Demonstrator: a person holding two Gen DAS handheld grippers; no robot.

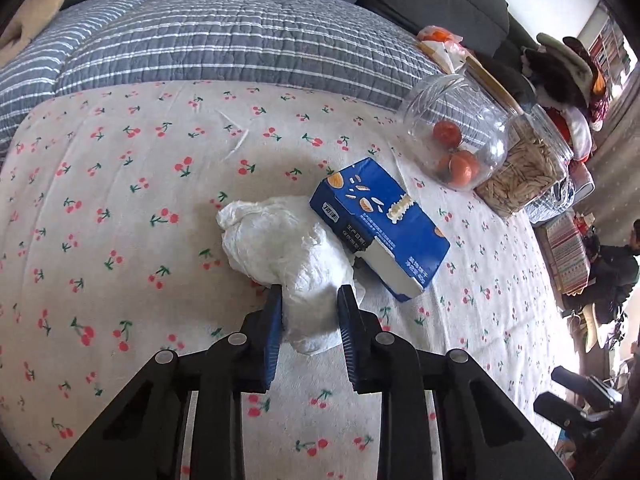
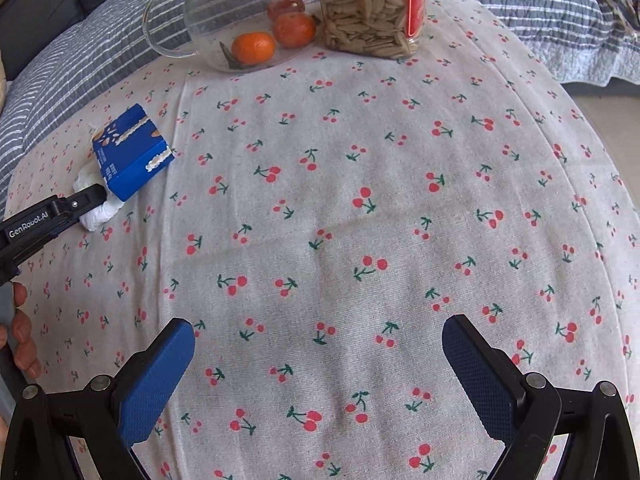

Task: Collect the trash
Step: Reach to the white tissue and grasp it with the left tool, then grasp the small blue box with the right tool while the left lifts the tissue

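My left gripper (image 1: 308, 300) pinching crumpled tissue wad (image 1: 280, 240) near end; soft, light. Right gripper (image 2: 318, 340) wide open, empty.

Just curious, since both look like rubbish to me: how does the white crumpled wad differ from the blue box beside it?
The white wad is soft, crumpled and shapeless; the blue box is rigid, printed and straight-edged. The wad sits between the left claw pads, gripped; the box lies free, its corner against the wad. Both rest on the cherry-print cloth.
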